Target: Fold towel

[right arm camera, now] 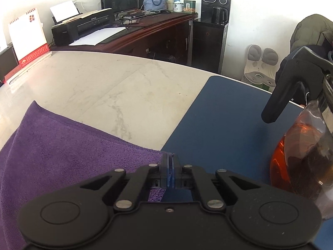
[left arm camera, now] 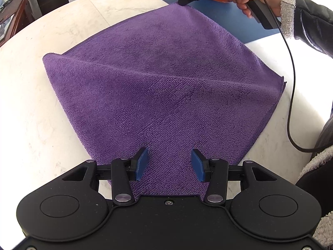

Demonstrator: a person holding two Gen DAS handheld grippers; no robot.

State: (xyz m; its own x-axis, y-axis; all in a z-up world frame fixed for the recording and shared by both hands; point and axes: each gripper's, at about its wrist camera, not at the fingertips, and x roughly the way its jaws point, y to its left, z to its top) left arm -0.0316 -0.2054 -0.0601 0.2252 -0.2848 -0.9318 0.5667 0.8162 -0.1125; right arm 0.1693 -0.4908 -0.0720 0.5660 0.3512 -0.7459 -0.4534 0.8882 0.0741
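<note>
A purple towel lies spread on the white marble table, with a raised crease running across it. My left gripper is open, its blue pads on either side of the towel's near corner. My right gripper is at the towel's far corner in the left wrist view. In the right wrist view the right gripper is shut on that corner of the towel, its blue pads pressed together.
A blue mat lies beside the towel. A glass teapot with amber tea and a black handle stands on it at the right. A desk calendar stands at the table's far left. A dark desk with a printer lies beyond.
</note>
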